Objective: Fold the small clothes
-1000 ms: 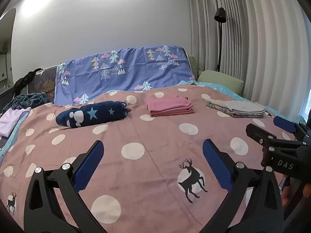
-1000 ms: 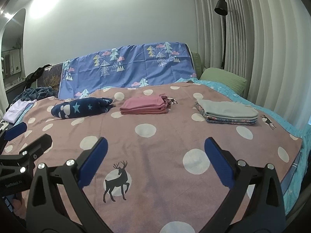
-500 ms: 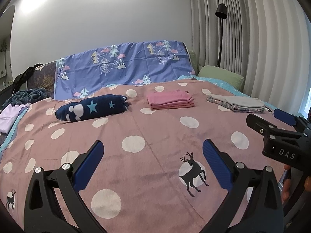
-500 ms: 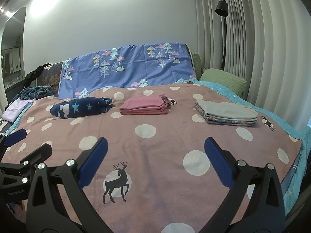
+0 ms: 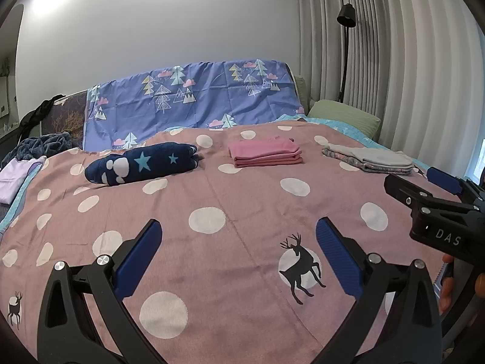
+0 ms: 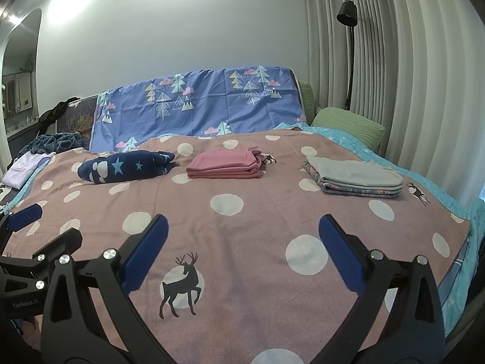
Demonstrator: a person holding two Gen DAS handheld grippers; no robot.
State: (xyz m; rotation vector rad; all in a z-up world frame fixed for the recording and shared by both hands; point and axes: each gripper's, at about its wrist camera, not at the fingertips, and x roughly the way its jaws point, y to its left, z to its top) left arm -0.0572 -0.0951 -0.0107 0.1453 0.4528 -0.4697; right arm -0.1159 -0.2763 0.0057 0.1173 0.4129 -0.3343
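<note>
Three folded garments lie in a row across the far part of the bed: a navy starred piece (image 5: 142, 166) (image 6: 124, 168), a pink stack (image 5: 265, 153) (image 6: 225, 166) and a grey one on a floral one (image 5: 371, 159) (image 6: 359, 179). My left gripper (image 5: 238, 254) hovers open over the pink dotted blanket (image 5: 212, 273), well short of the clothes, nothing between its fingers. My right gripper (image 6: 242, 251) is open too, empty, over the same blanket (image 6: 257, 218). Each gripper shows at the other view's edge.
A lilac garment (image 5: 12, 179) and a dark blue heap (image 5: 42, 145) sit at the bed's left edge. A blue tree-print sheet (image 5: 194, 100) drapes the headboard. A green pillow (image 6: 348, 124), black floor lamp (image 6: 348, 15) and curtains (image 6: 409, 91) stand to the right.
Both grippers have tilted and drawn back slightly, so the bed sits a little lower in view. Both stay open and the clothes have not moved.
</note>
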